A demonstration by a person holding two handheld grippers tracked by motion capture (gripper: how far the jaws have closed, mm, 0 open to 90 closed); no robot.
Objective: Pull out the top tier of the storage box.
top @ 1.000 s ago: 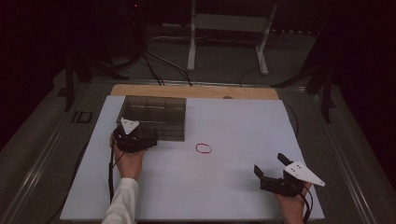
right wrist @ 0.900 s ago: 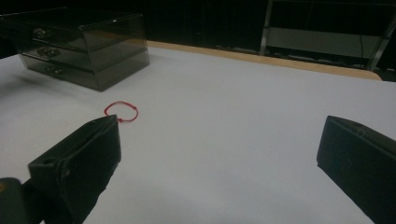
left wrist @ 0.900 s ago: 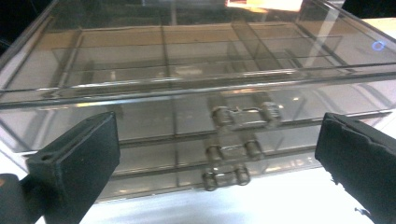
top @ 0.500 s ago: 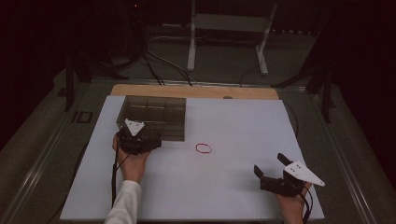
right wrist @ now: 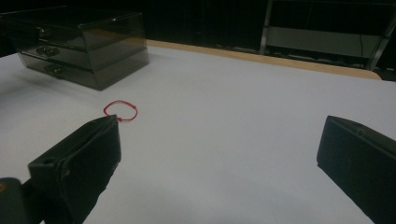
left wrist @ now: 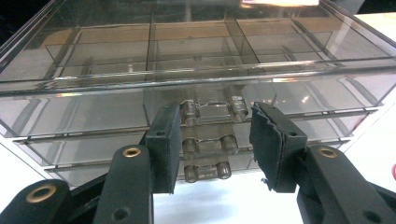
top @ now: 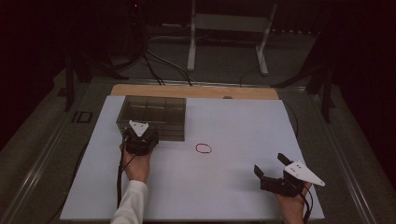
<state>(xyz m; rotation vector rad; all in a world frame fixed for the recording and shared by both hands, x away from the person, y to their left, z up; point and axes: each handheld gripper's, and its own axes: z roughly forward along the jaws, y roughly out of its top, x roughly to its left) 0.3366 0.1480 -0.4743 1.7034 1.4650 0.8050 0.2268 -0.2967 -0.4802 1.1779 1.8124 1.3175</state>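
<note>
A smoky clear drawer box stands at the back left of the white table. In the left gripper view its front is close up, with three drawer handles stacked one above the other. My left gripper has just been closing, and its pads now sit tight against both ends of the middle handle. In the high view the left gripper rests against the box front. My right gripper stands open near the front right with nothing between its jaws. A red rubber band lies flat mid-table.
A wooden strip runs along the table's far edge. Beyond it are a metal stand and cables on the dark floor. In the right gripper view the red band and the box lie ahead to the left.
The left hand has edged slightly right along the box front. The right hand and the red band have stayed where they were.
</note>
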